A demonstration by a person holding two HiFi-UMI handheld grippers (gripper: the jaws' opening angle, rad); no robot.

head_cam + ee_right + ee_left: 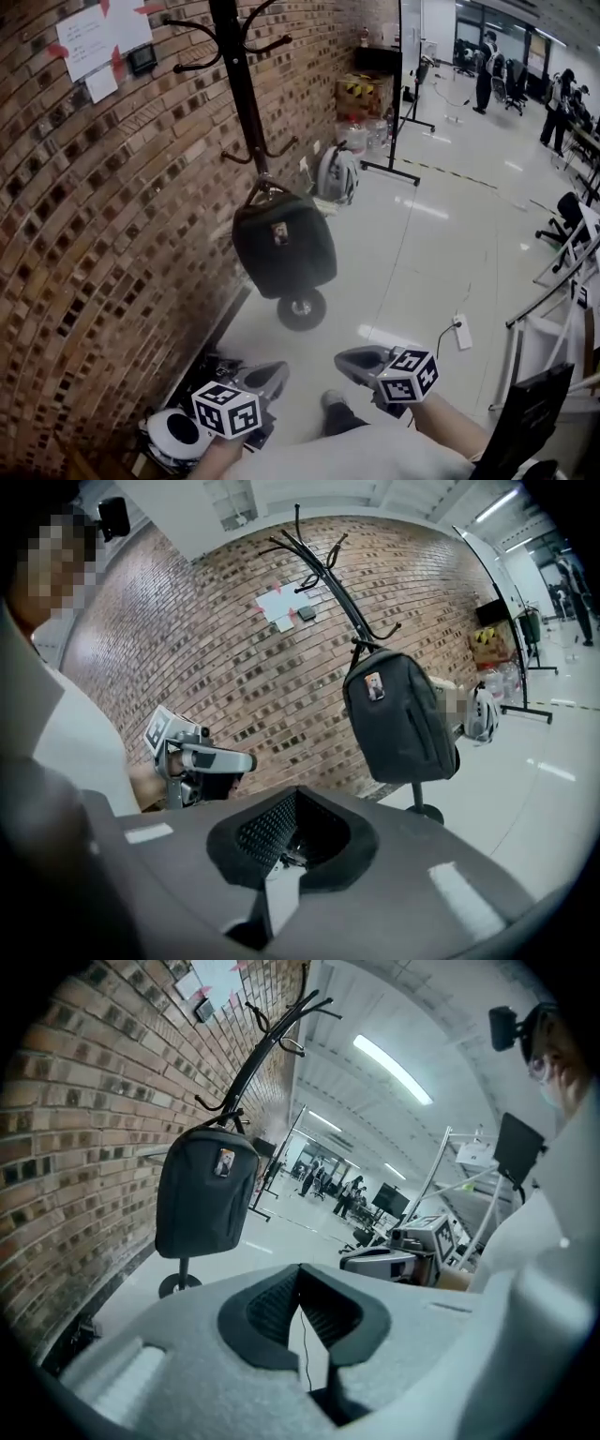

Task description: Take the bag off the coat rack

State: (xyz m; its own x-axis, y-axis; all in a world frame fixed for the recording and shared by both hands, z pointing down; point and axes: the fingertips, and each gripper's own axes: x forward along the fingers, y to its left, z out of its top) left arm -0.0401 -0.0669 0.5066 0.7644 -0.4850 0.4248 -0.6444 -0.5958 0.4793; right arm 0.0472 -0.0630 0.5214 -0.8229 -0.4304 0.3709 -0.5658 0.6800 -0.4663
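A black bag (284,246) hangs by its strap from a low hook of the black coat rack (246,94), which stands against the brick wall. Both grippers sit low and near me, well short of the bag. My left gripper (277,370) is shut and empty, and so is my right gripper (344,357) beside it. In the left gripper view the shut jaws of the left gripper (300,1283) point at the floor right of the bag (204,1199). In the right gripper view the bag (403,724) hangs above and right of the shut right gripper (295,822).
The rack's round base (302,309) rests on the glossy floor below the bag. A white helmet (336,173) and boxes (364,94) lie behind it by the wall. A power strip (461,333) lies on the floor to the right. Clutter (173,433) sits at the wall's foot.
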